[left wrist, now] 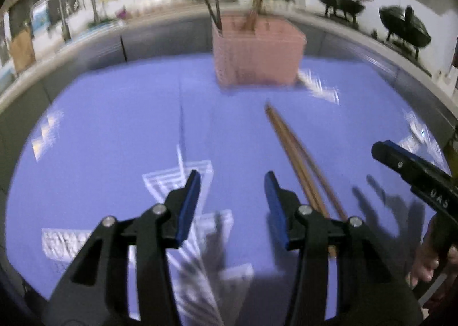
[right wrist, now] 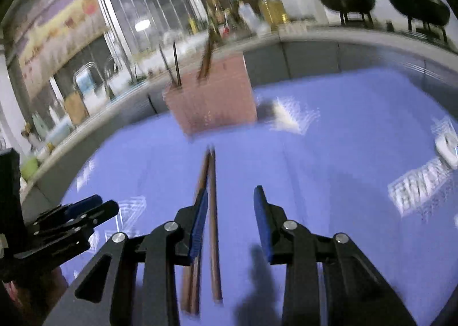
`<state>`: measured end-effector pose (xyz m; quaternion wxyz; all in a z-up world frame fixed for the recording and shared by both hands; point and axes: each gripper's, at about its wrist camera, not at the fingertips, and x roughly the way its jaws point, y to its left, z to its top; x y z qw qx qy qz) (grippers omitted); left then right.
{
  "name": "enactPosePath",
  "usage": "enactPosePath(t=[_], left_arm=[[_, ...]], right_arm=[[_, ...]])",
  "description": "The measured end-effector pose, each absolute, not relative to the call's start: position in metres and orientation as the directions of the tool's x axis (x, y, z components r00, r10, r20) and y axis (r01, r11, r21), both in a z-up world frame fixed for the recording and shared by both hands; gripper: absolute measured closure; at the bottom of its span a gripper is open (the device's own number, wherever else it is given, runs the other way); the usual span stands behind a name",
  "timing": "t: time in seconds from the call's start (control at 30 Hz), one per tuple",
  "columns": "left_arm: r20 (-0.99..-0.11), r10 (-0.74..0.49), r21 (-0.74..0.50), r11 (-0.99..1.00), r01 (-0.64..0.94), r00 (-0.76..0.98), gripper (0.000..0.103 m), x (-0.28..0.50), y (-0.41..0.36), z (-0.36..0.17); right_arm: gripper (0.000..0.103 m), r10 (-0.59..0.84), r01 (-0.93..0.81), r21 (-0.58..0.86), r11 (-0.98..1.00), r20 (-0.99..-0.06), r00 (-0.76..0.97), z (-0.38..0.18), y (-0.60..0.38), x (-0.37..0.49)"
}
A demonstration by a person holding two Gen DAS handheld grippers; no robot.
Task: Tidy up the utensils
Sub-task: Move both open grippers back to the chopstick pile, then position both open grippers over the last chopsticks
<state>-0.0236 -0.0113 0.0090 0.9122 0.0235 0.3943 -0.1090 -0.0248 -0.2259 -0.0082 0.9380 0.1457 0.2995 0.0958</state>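
On blue mat (left wrist: 114, 125), my right gripper (right wrist: 230, 223) and left gripper (left wrist: 232, 208) are both part-open and empty; approaching loose chopsticks (right wrist: 212, 211); next pinch them, carry to pink holder (left wrist: 257, 54).

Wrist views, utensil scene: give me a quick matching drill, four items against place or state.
Items:
1. chopsticks
2. pink holder
3. left gripper
4. woks

Descriptions:
A. jaws apart, nothing between them
B. lying flat on the blue mat
C. on stands by the far wall
D. upright at the mat's far edge, utensils inside

Pairs: 1-B, 2-D, 3-A, 4-C
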Motion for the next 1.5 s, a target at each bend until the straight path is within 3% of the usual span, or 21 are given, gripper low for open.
enactPosePath(t=[0.43,0.67,0.77,0.93,1.2,1.5], left_arm=[[-0.767,-0.225,-0.083,0.963,0.255,0.601,0.058,-0.050,-0.032,-0.009],[-0.772,-0.219,-0.091,0.967,0.238,0.597,0.058,-0.035,-0.036,-0.011],[-0.784,-0.216,-0.089,0.967,0.239,0.581,0.058,-0.030,-0.036,-0.015],[-0.787,-0.238,-0.085,0.955,0.283,0.569,0.058,-0.027,-0.048,-0.016],[-0.801,-0.248,-0.063,0.940,0.335,0.545,0.058,-0.009,-0.079,-0.020],[-0.817,-0.151,0.033,0.951,0.308,0.556,0.062,0.002,-0.088,-0.033]], right_arm=[[0.075,0.279,-0.185,0.216,0.959,-0.597,0.752,-0.027,-0.206,-0.064],[0.075,0.338,-0.328,0.134,0.935,-0.615,0.713,-0.029,-0.169,-0.057],[0.075,0.251,-0.305,0.033,0.952,-0.656,0.712,-0.042,-0.159,-0.048],[0.075,0.319,-0.238,0.212,0.948,-0.628,0.710,-0.035,-0.203,-0.041],[0.075,0.321,-0.211,0.246,0.946,-0.623,0.713,-0.035,-0.215,-0.035],[0.076,0.344,-0.266,0.220,0.939,-0.662,0.666,-0.049,-0.197,-0.028]])
